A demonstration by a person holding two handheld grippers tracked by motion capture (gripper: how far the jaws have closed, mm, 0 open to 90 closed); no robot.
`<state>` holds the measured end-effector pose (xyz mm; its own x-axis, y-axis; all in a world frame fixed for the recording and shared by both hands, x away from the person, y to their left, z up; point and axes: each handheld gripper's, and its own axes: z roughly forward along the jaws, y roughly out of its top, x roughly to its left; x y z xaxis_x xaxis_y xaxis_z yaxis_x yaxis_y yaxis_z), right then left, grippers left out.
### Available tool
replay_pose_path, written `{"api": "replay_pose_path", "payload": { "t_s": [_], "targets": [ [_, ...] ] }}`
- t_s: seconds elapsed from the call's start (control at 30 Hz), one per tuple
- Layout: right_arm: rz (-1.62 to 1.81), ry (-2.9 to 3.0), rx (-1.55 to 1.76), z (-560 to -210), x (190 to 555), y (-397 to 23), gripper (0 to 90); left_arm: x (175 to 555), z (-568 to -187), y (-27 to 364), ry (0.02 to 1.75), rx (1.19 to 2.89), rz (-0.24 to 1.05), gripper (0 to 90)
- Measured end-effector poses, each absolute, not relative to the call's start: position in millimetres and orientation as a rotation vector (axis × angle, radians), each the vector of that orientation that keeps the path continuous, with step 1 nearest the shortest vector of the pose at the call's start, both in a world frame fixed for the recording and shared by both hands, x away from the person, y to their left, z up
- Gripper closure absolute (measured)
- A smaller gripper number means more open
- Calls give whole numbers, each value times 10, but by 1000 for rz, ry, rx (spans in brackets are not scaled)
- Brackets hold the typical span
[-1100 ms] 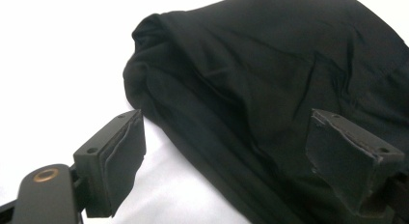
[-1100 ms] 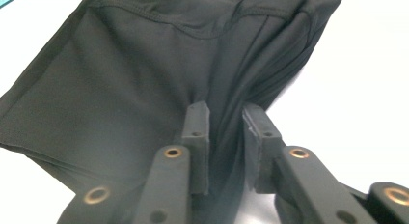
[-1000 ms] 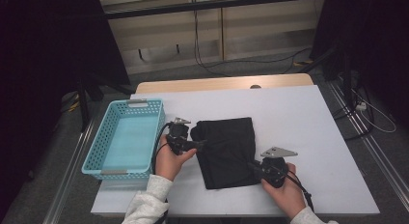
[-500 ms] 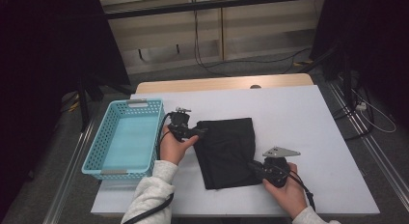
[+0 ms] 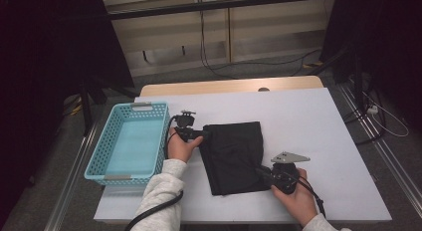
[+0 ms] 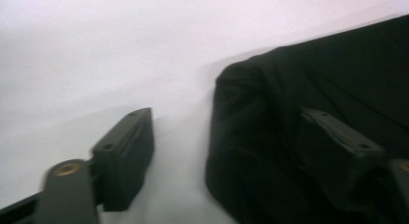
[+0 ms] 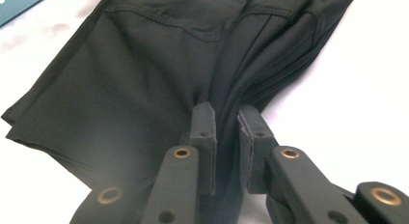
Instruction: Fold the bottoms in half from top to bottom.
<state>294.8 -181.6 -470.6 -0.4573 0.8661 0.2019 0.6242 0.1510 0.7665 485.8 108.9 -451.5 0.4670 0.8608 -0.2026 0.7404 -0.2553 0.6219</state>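
A black folded garment (image 5: 234, 156) lies flat in the middle of the white table (image 5: 323, 121). My left gripper (image 5: 201, 135) sits at its far left corner. In the left gripper view the jaws (image 6: 224, 118) stand apart and have just been closing, with the rumpled corner of the garment (image 6: 270, 151) between them and one pad (image 6: 337, 137) over the cloth, not pressing. My right gripper (image 5: 263, 173) is at the near right edge. In the right gripper view its jaws (image 7: 225, 110) are shut on a pinched fold of the garment (image 7: 144, 79).
A light blue plastic basket (image 5: 99, 161) stands at the table's left edge, close beside my left hand. White tabletop lies open to the right of the garment and behind it. Cables run over the floor beyond the table.
My left gripper has moved from the garment's left edge away from the person to its far left corner and has sunk toward the table. The right gripper has kept still.
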Motion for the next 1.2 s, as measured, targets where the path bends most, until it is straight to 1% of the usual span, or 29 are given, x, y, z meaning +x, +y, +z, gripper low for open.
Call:
{"api": "replay_pose_path", "payload": {
  "t_s": [0.07,0.13,0.17,0.23,0.3,0.33,0.37,0.43,0.5,0.67,0.73,0.8,0.87,0.93,1.03,1.07,1.13,1.17,1.2],
  "targets": [
    [1203,2146,1441,-4706,2948,-1816,788,4862,-4510,1091,1333,2058,237,258],
    [1204,2146,1438,-4707,2947,-1815,788,4856,-4500,1078,1329,2085,260,316],
    [1202,2146,1436,-4706,2946,-1812,788,4853,-4487,1082,1326,2101,268,392],
    [1199,2146,1434,-4705,2944,-1810,788,4862,-4474,1111,1331,2098,228,577],
    [1198,2147,1433,-4705,2942,-1808,788,4866,-4469,1128,1329,2114,223,658],
    [1198,2147,1432,-4705,2941,-1807,788,4868,-4464,1134,1336,2116,202,727],
    [1198,2148,1431,-4705,2940,-1806,789,4869,-4463,1136,1335,2121,196,776],
    [1199,2149,1434,-4705,2936,-1805,789,4874,-4453,1142,1333,2121,188,807],
    [1200,2150,1435,-4704,2932,-1803,789,4885,-4424,1168,1341,2100,185,811],
    [1228,2155,1443,-4705,2918,-1795,791,4885,-4377,1199,1353,2113,187,818],
    [1226,2159,1437,-4704,2910,-1783,791,4883,-4384,1211,1359,2117,190,810],
    [1222,2159,1437,-4702,2908,-1777,790,4883,-4388,1208,1359,2109,214,744],
    [1224,2160,1437,-4703,2909,-1779,791,4894,-4386,1199,1395,2061,219,553],
    [1223,2160,1437,-4703,2909,-1777,791,4902,-4380,1179,1390,2048,212,521],
    [1224,2161,1436,-4704,2910,-1779,791,4919,-4370,1140,1406,2009,221,351],
    [1225,2161,1436,-4704,2911,-1780,791,4922,-4364,1125,1392,2011,225,350],
    [1225,2161,1436,-4704,2911,-1779,791,4930,-4371,1091,1392,2012,210,292],
    [1223,2160,1437,-4703,2909,-1777,791,4933,-4386,1068,1386,2023,223,260],
    [1222,2160,1434,-4703,2908,-1776,791,4936,-4403,1045,1371,2044,222,250]
  ]
}}
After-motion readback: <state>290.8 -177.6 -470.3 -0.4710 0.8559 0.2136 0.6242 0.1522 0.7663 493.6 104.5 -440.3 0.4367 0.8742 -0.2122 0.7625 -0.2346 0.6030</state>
